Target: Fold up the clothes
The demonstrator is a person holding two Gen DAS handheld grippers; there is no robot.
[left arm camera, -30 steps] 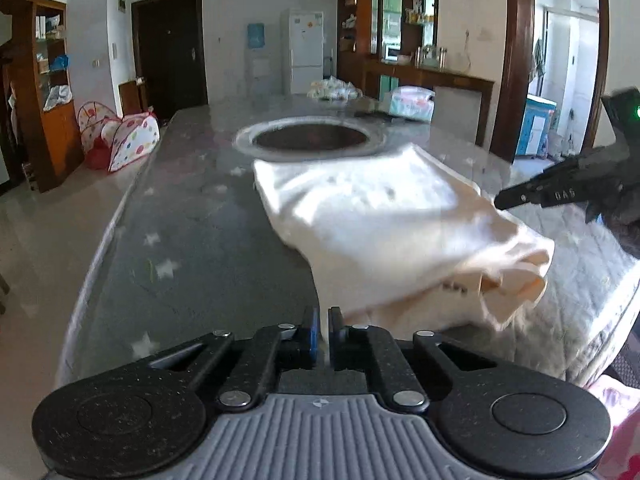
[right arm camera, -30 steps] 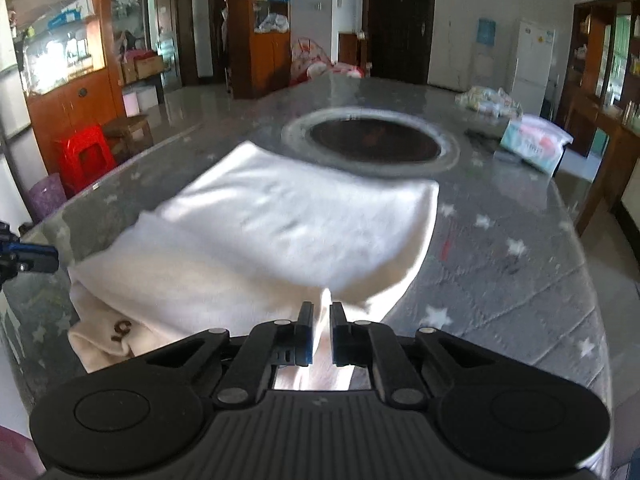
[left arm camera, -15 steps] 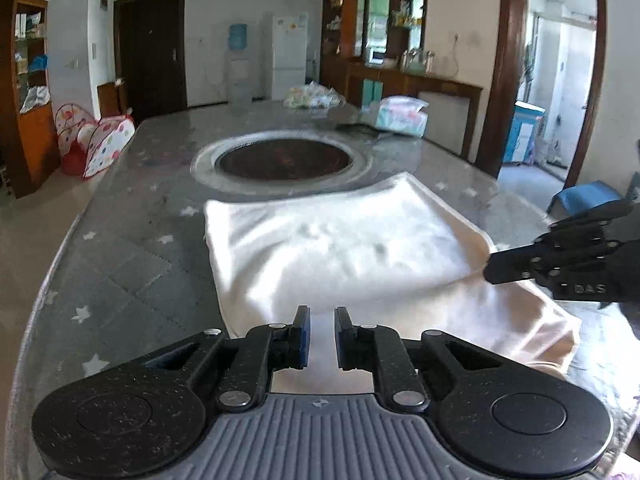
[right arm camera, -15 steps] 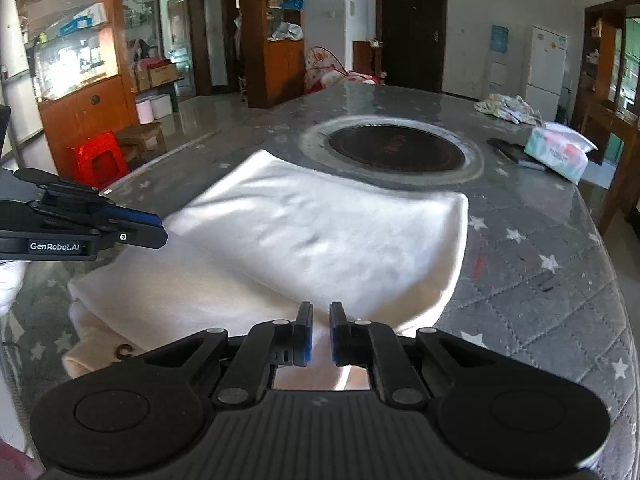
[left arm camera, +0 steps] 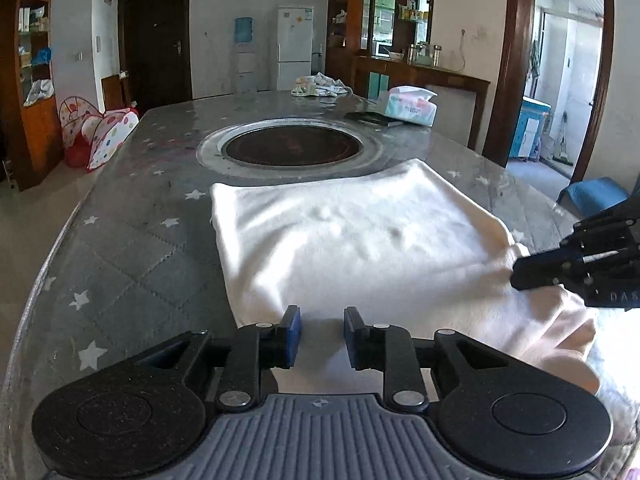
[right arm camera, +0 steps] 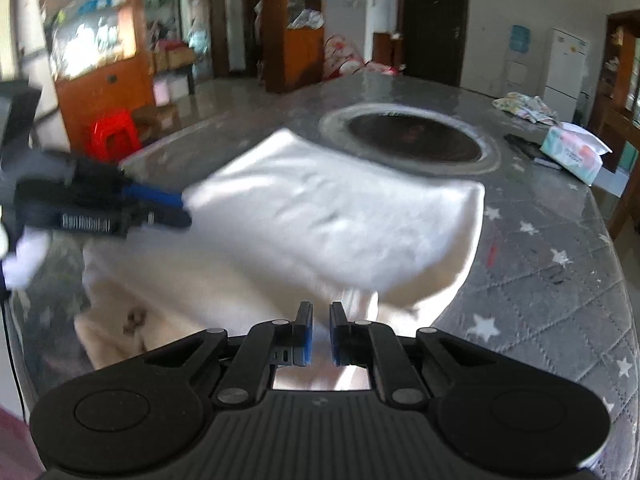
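Note:
A cream-white garment (left arm camera: 352, 236) lies folded on the grey star-patterned table (left arm camera: 132, 248); it also shows in the right wrist view (right arm camera: 320, 220). My left gripper (left arm camera: 321, 336) is open over the garment's near edge, with cloth below the gap, not held. My right gripper (right arm camera: 320, 334) has its jaws slightly apart over the near fold; cloth shows behind the gap. The right gripper also appears at the garment's right edge in the left wrist view (left arm camera: 516, 276). The left gripper appears, blurred, at the garment's left edge in the right wrist view (right arm camera: 184, 210).
A round dark hotplate (left arm camera: 292, 146) is set in the table just beyond the garment. A tissue pack (left arm camera: 410, 106), a dark flat object (left arm camera: 372, 118) and a bundle of cloth (left arm camera: 320, 84) lie at the far end. The table edge is close on both sides.
The garment's top layer has been laid flat on the table. My left gripper has opened and let the cloth go. My right gripper's jaws have parted slightly.

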